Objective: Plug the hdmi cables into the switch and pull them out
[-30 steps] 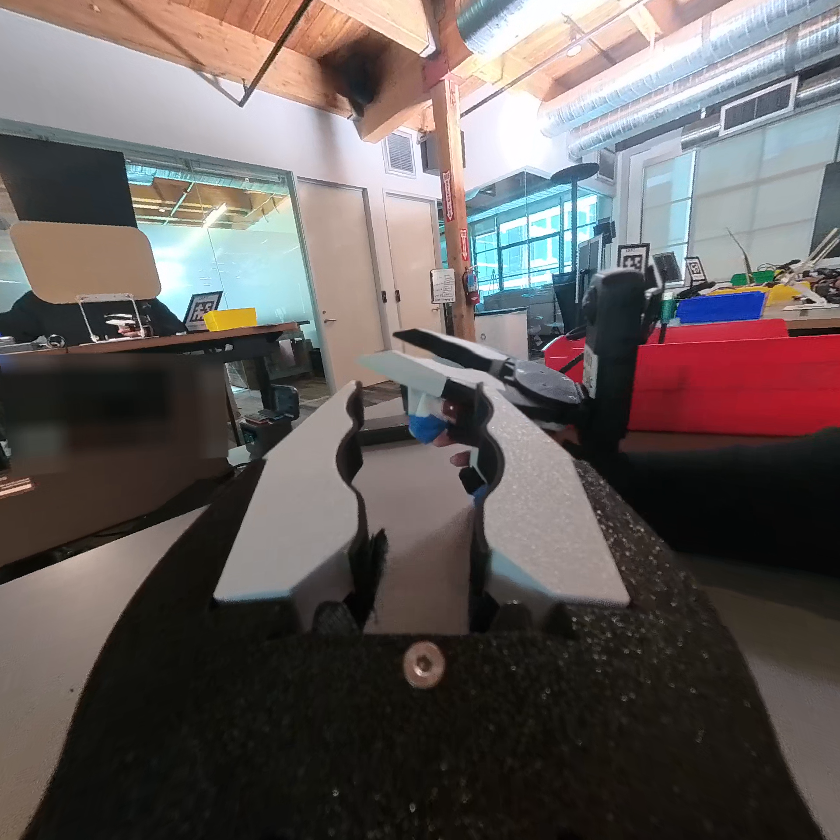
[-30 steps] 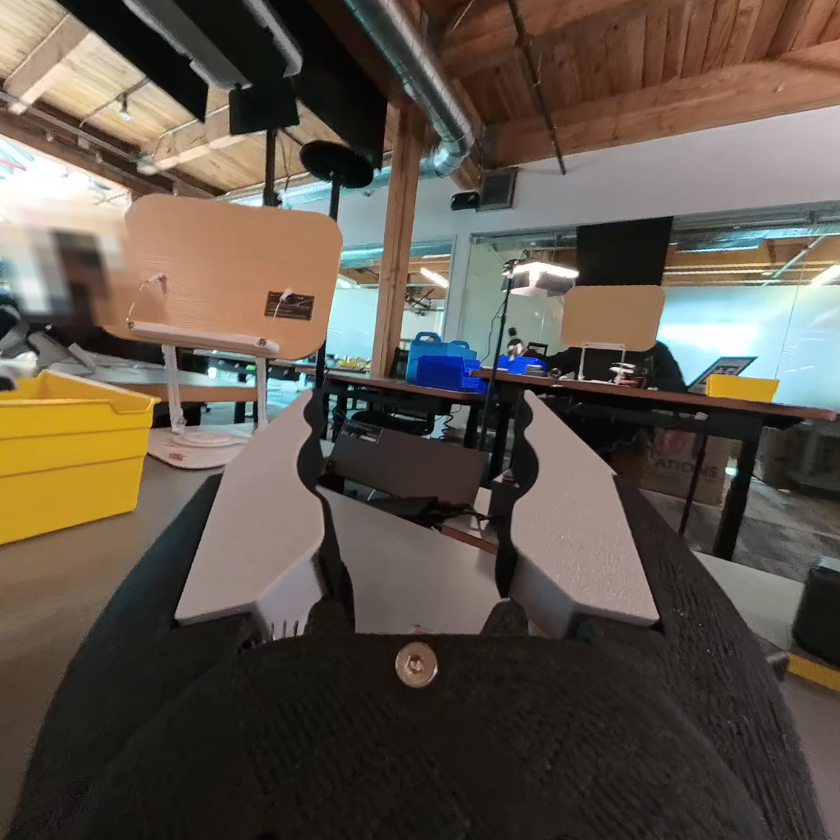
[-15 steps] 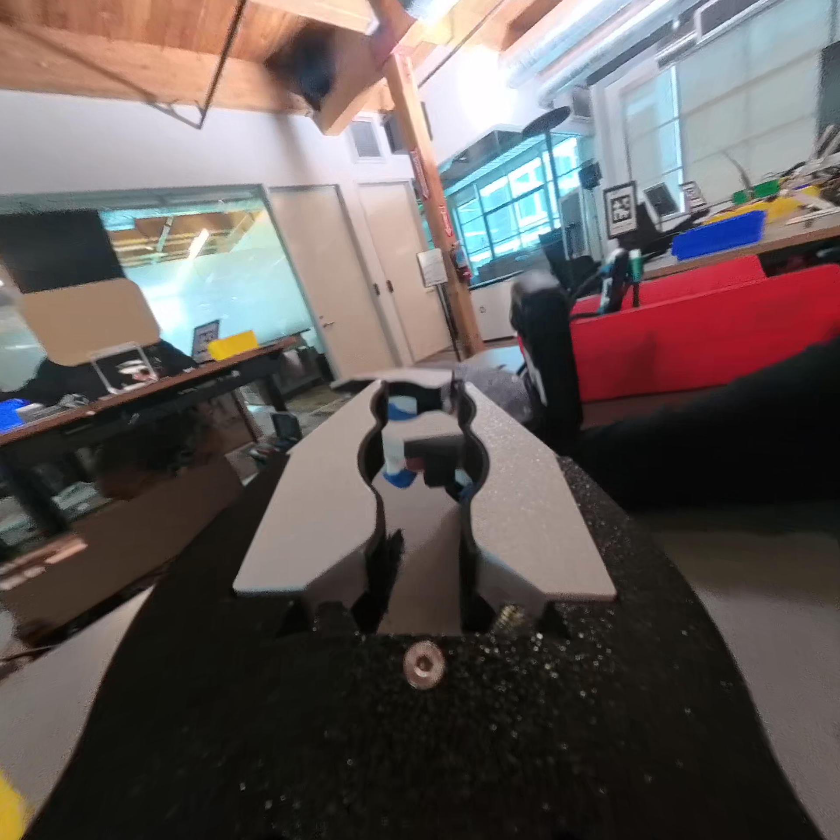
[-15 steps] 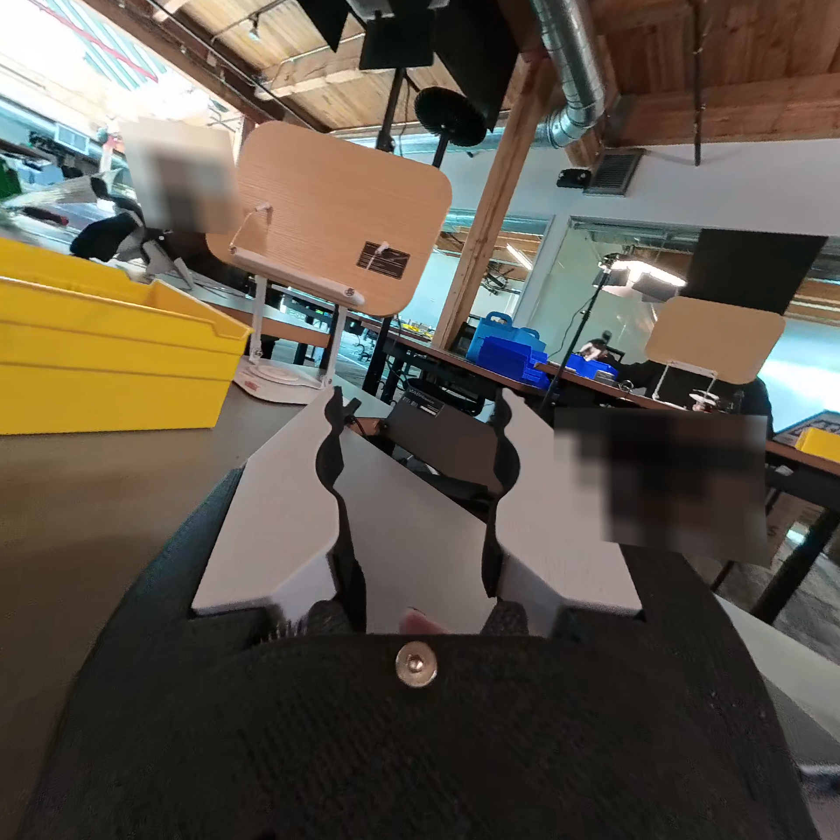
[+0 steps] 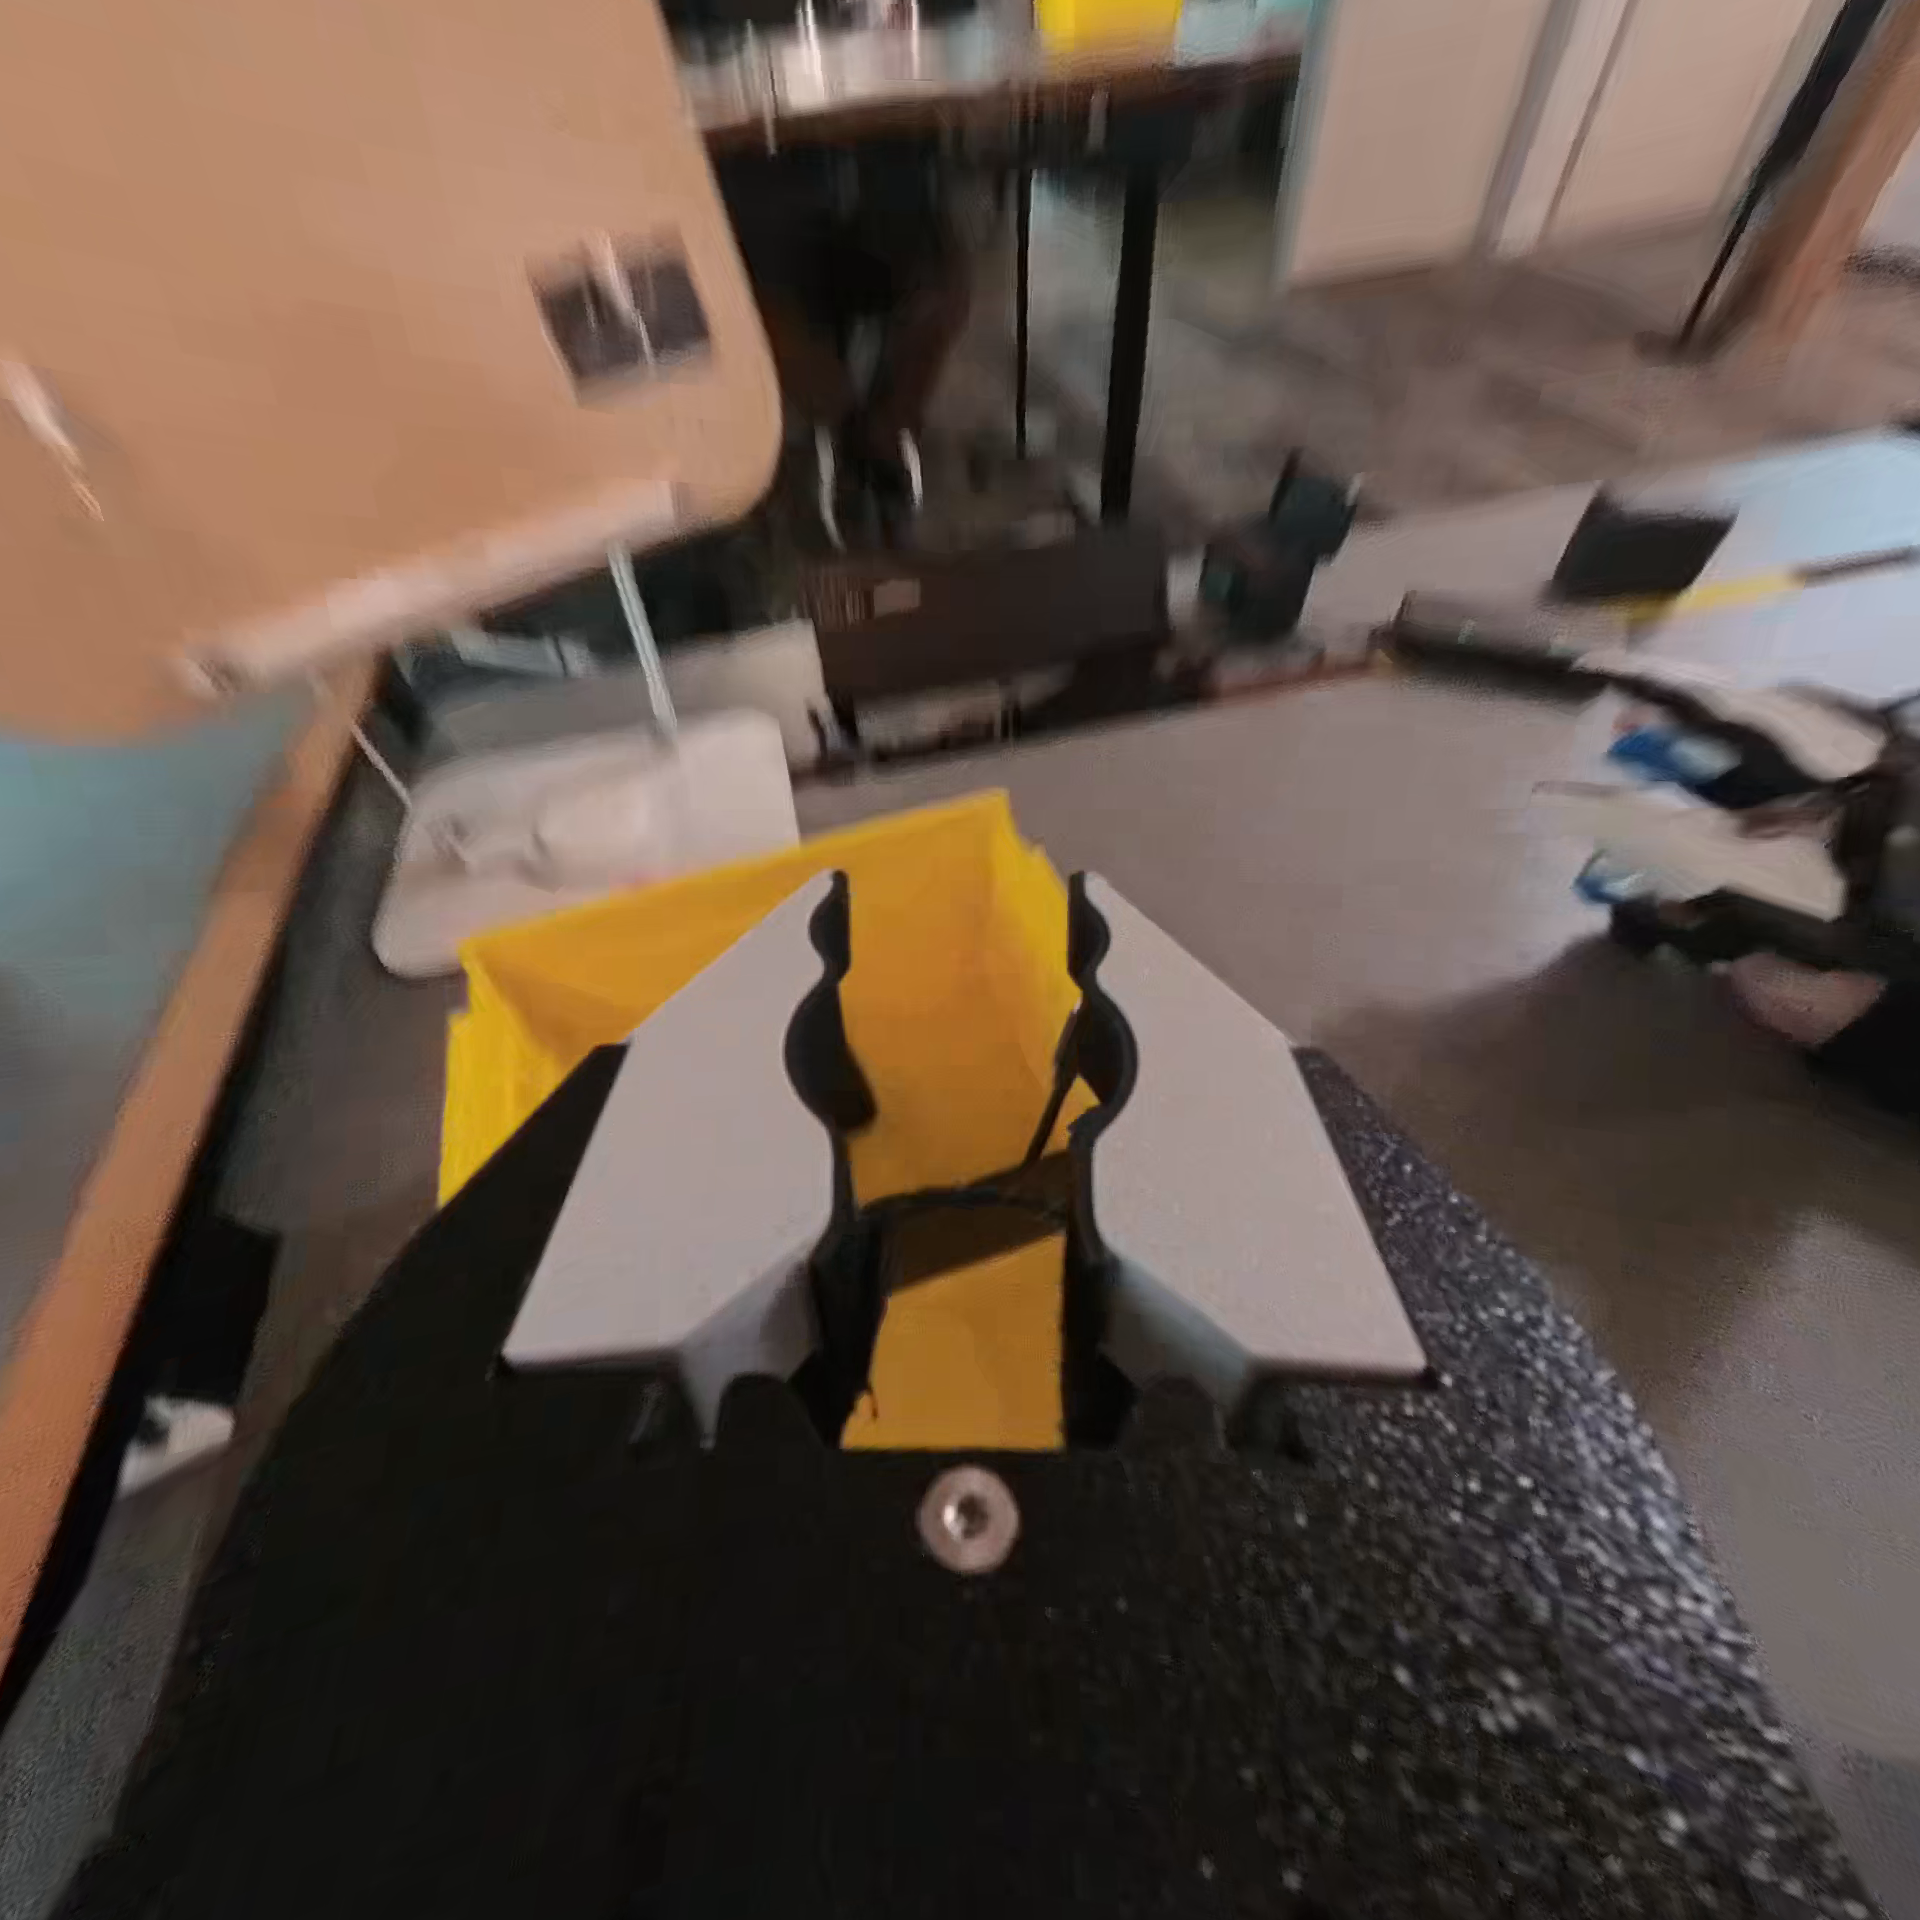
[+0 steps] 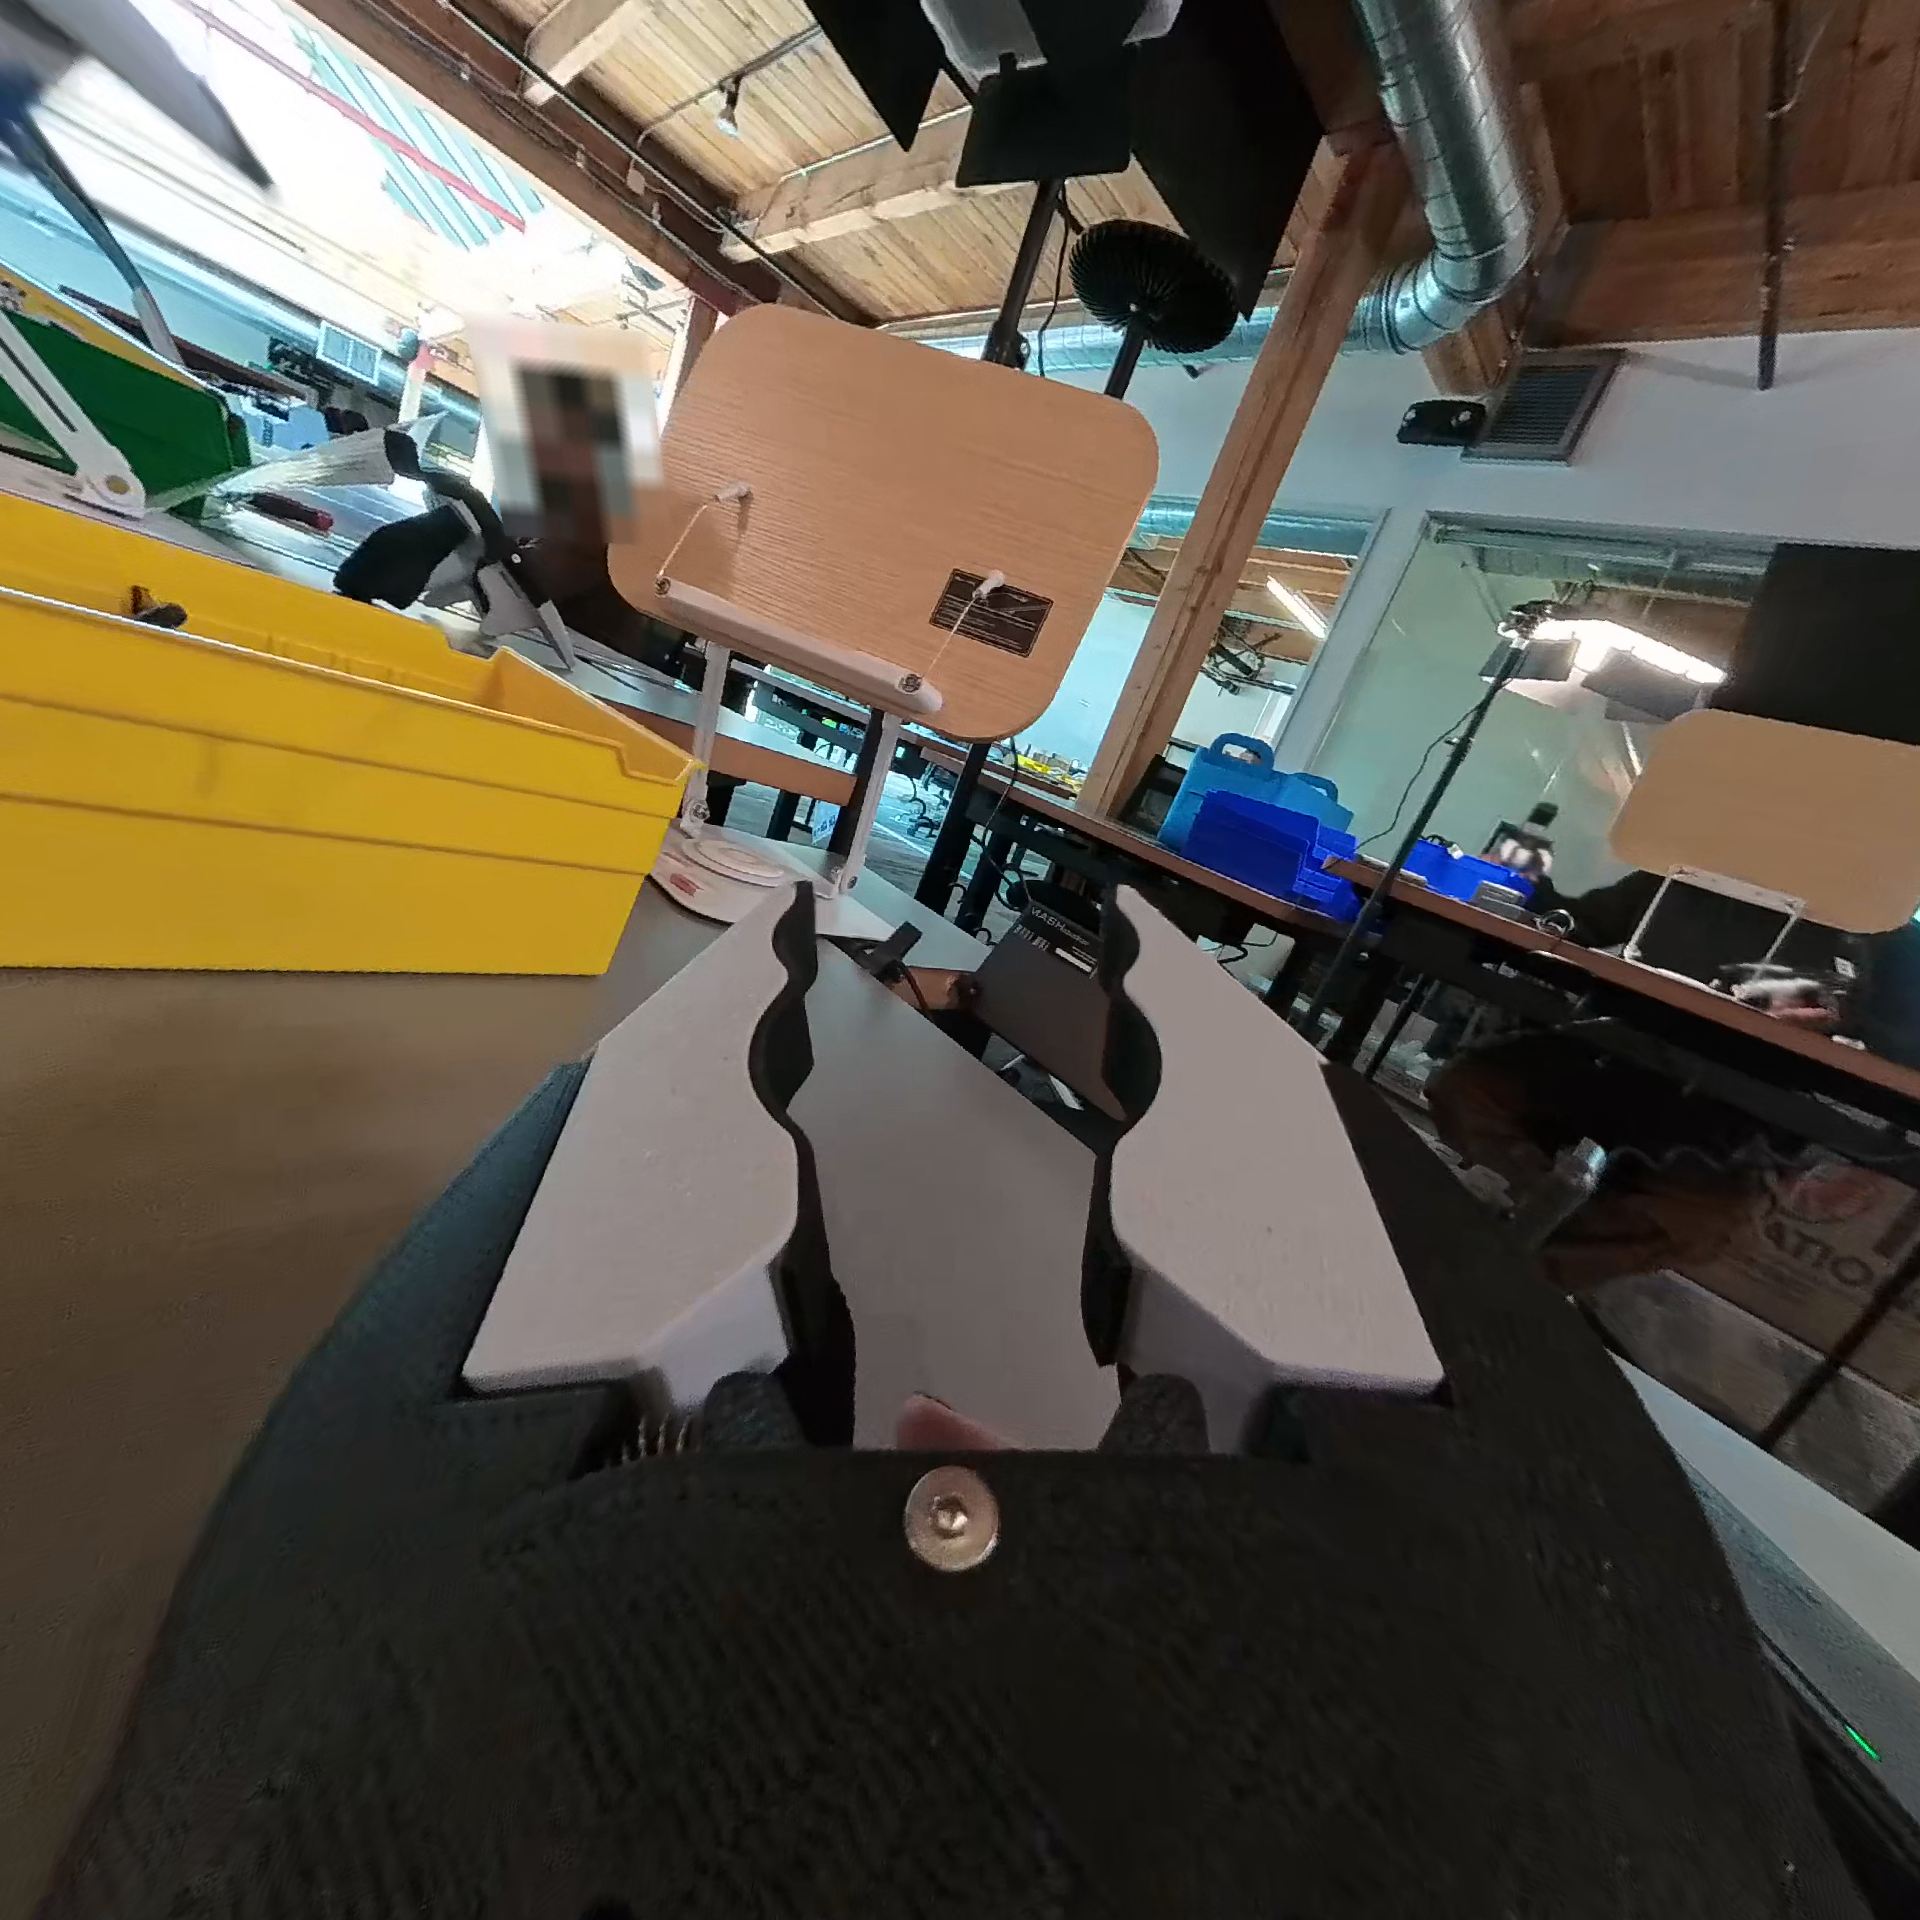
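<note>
In the left wrist view, which is blurred, my left gripper (image 5: 956,894) is open and empty. It hangs over a yellow bin (image 5: 623,966). A thin black cable (image 5: 966,1195) lies in the bin below the fingers, and nothing presses on it. My right gripper (image 6: 961,904) is open and empty, low over the grey table (image 6: 208,1195); only the table edge shows between its fingers. It also shows blurred at the right edge of the left wrist view (image 5: 1766,831). I see no switch.
A yellow bin (image 6: 312,831) stands left of the right gripper. A wooden book stand (image 6: 883,520) on a white base (image 6: 727,862) stands behind it. A black box (image 6: 1049,997) sits beyond the table edge. Other desks hold blue bins (image 6: 1257,821). Spacing between my two grippers at the tips: around 25 cm.
The left wrist view swung from the room down onto the yellow bin; its jaws narrowed, then widened again. The right gripper turned left toward the bin and its jaws narrowed while staying open.
</note>
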A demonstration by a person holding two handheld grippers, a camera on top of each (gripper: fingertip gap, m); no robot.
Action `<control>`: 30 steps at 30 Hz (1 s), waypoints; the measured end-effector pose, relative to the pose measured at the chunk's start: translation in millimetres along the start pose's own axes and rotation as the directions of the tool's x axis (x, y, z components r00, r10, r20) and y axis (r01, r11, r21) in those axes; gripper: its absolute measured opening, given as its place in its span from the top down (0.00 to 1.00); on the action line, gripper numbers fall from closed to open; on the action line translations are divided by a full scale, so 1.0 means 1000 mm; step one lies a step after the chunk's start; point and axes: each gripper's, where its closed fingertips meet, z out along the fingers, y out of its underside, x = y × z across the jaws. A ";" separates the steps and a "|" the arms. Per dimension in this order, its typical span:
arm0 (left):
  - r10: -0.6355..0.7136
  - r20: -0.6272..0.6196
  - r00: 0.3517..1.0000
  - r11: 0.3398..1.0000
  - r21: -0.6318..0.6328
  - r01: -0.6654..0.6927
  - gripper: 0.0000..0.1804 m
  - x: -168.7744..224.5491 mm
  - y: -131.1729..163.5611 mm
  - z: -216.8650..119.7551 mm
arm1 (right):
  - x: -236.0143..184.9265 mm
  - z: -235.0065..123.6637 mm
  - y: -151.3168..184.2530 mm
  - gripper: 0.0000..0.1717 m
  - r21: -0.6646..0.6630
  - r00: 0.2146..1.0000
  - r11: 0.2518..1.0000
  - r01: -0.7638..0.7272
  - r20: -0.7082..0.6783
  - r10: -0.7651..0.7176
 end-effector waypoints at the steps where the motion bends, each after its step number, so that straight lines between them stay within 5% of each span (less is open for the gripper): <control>1: -0.037 -0.016 0.999 0.994 -0.101 0.035 0.76 -0.011 0.014 0.017 | 0.000 0.000 0.000 0.69 0.000 1.000 1.000 0.000 0.000 0.000; 8: -0.136 0.033 0.990 0.786 -0.604 0.128 0.61 -0.050 0.111 0.103 | -0.002 0.000 0.000 0.69 -0.001 1.000 1.000 0.008 0.008 -0.008; 14: -0.213 0.144 0.966 0.598 -0.763 0.245 0.45 -0.062 0.159 0.131 | -0.004 0.001 0.001 0.70 -0.003 1.000 1.000 0.016 0.019 -0.016; 16: -0.191 0.173 0.966 0.556 -0.792 0.252 0.50 -0.067 0.171 0.132 | -0.004 0.002 0.001 0.70 -0.002 1.000 1.000 0.012 0.018 -0.012; 20: -0.127 0.186 0.974 0.566 -0.793 0.225 0.60 -0.072 0.172 0.134 | -0.004 0.002 0.001 0.70 -0.003 1.000 1.000 0.012 0.021 -0.012; 27: -0.104 0.148 0.984 0.536 -0.825 0.181 0.63 -0.072 0.177 0.129 | -0.008 0.003 0.001 0.71 -0.002 0.999 1.000 0.029 0.035 -0.029; 30: -0.110 0.145 0.983 0.616 -0.766 0.182 0.63 -0.073 0.159 0.125 | -0.008 0.002 0.001 0.71 -0.001 0.999 1.000 0.029 0.036 -0.029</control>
